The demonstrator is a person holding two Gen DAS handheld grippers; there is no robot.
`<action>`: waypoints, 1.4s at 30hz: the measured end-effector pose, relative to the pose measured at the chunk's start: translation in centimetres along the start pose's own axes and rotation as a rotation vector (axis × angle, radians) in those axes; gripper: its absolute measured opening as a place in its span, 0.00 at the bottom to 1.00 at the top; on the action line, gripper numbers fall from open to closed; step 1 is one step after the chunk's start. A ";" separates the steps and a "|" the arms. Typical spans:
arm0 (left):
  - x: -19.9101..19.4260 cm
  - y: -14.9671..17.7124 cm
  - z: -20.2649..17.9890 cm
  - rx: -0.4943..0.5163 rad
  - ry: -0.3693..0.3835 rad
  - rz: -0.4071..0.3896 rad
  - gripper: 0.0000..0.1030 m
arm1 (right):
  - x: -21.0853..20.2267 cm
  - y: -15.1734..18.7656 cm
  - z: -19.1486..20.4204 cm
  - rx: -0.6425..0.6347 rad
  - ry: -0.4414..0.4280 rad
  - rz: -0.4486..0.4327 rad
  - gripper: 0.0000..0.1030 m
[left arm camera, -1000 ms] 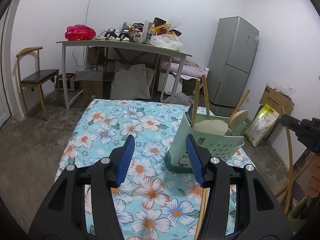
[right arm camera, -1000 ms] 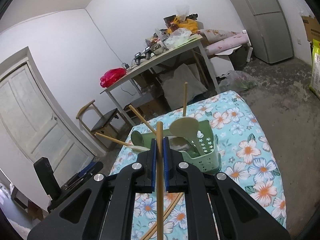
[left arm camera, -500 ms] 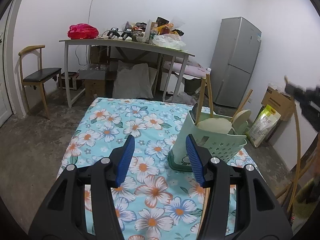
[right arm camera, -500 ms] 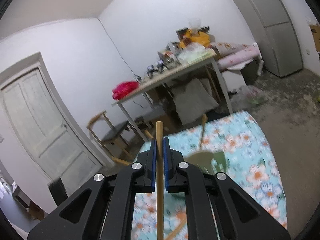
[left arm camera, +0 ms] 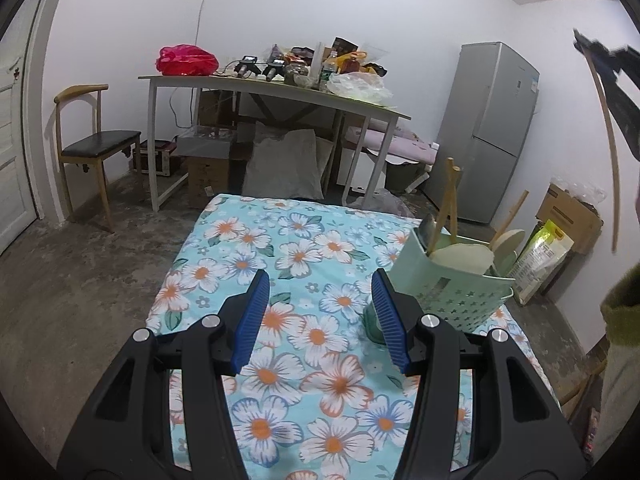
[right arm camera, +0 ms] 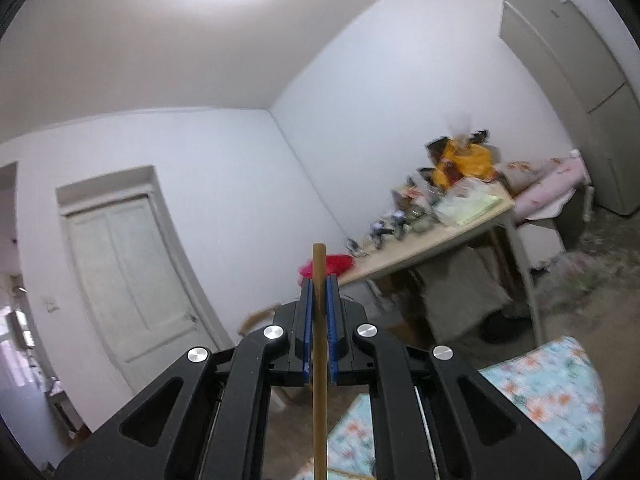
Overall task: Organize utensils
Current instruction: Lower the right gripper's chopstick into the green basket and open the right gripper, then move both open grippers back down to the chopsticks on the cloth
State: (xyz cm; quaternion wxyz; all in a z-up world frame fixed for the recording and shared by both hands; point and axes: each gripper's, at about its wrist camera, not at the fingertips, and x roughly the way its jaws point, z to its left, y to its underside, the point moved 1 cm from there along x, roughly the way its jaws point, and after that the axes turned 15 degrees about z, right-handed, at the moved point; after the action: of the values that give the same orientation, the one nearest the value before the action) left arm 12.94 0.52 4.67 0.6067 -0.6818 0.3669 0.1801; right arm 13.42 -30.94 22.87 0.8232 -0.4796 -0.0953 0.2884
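A pale green utensil holder [left arm camera: 452, 284] stands on the floral tablecloth [left arm camera: 296, 240], just right of my left gripper [left arm camera: 320, 280]. It holds wooden chopsticks [left arm camera: 450, 196], a flat spatula and a spoon. My left gripper is open with nothing between its blue pads. In the right wrist view, my right gripper [right arm camera: 319, 284] is shut on a single wooden chopstick [right arm camera: 319, 360] and is raised, pointing at the far wall. The left wrist view shows that right gripper [left arm camera: 600, 60] high at the right edge, with the chopstick [left arm camera: 610, 152] hanging down from it. The holder is out of the right wrist view.
A grey table [left arm camera: 280, 88] crowded with bags and bottles stands behind, with a chair [left arm camera: 96, 148] on its left and a fridge [left arm camera: 492, 128] on its right. A cardboard box [left arm camera: 568, 212] and a sack sit by the right wall. A white door [right arm camera: 132, 280] is shut.
My right gripper has risen and tipped upward with the chopstick, so the holder and most of the tablecloth have dropped out of its view. The left gripper has barely moved.
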 end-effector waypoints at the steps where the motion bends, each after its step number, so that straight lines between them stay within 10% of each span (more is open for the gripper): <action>1: 0.0 0.0 0.1 -0.004 -0.002 -0.001 0.49 | 0.5 -0.1 0.0 -0.004 -0.011 -0.004 0.07; 20: -0.3 -0.7 3.4 -0.061 -0.043 0.002 0.49 | 10.3 4.3 -0.8 -0.248 0.155 0.123 0.08; 42: -0.6 -0.4 2.4 -0.039 -0.025 0.002 0.49 | -0.6 6.7 1.4 -0.124 0.191 0.153 0.44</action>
State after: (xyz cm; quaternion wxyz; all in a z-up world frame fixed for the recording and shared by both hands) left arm 13.32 2.93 4.86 0.5978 -0.6908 0.3562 0.1962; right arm 9.75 -27.73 18.00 0.7729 -0.5608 0.0028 0.2969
